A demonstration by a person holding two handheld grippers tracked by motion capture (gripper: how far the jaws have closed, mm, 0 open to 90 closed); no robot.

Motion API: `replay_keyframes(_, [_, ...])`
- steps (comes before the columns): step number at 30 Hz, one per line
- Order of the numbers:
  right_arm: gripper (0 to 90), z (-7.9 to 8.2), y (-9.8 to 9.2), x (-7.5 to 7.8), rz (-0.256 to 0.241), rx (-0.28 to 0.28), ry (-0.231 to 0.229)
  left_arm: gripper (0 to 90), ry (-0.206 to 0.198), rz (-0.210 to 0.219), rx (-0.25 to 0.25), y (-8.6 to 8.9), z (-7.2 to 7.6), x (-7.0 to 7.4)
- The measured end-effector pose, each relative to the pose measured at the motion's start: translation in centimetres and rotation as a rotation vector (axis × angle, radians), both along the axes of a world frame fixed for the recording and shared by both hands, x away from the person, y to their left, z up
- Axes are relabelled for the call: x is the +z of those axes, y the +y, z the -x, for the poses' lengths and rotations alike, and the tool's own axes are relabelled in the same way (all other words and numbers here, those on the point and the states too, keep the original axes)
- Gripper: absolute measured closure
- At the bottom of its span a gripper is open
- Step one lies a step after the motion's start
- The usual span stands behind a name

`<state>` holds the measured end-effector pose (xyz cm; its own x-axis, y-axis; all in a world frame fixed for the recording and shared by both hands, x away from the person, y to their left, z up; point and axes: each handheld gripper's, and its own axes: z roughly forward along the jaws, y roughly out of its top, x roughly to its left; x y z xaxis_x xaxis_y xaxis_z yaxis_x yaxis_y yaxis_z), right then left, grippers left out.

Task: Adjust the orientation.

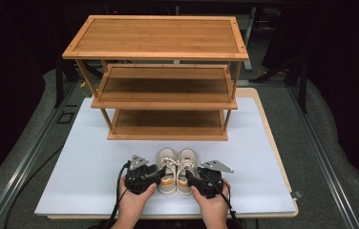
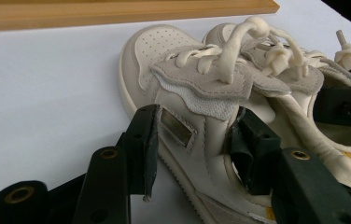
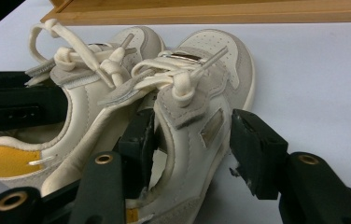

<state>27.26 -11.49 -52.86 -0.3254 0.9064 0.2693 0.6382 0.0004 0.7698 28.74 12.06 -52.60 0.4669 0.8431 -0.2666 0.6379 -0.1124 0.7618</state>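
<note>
Two small cream sneakers with yellow linings stand side by side, toes toward a wooden shoe rack (image 1: pixel 168 90). My left gripper (image 1: pixel 161 174) (image 2: pixel 194 140) is shut on the outer side wall of the left sneaker (image 1: pixel 166 160) (image 2: pixel 164 51), with one jaw outside and one inside the opening. The right gripper (image 1: pixel 187 177) (image 3: pixel 192 144) grips the right sneaker (image 1: pixel 187 160) (image 3: pixel 215 51) the same way, also by its outer wall. Both shoes rest on the white table top (image 1: pixel 87 162). Their laces are tied in loose knots.
The rack has three open bamboo shelves and stands a short way beyond the toes; its bottom board (image 3: pixel 211 14) (image 2: pixel 117 11) shows in both gripper views. Bare white table lies to either side of the shoes. The table's front edge is just under the hands.
</note>
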Motion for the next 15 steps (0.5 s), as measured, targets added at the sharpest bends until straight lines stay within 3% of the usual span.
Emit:
replay_keyframes(7, [57.1, -0.22, -0.21, -0.27, -0.059, 0.000, 0.019, 58.8, 0.004, -0.013, -0.027, -0.09, -0.42, 0.11])
replay_keyframes(12, [57.8, -0.01, 0.28, -0.27, -0.045, -0.025, 0.008, 59.9, -0.008, -0.053, -0.034, -0.30, -0.82, 0.25])
replay_keyframes(15, [58.0, 0.02, 0.37, -0.37, -0.051, -0.038, 0.000, 60.1, -0.014, -0.048, -0.025, -0.34, -0.77, 0.15])
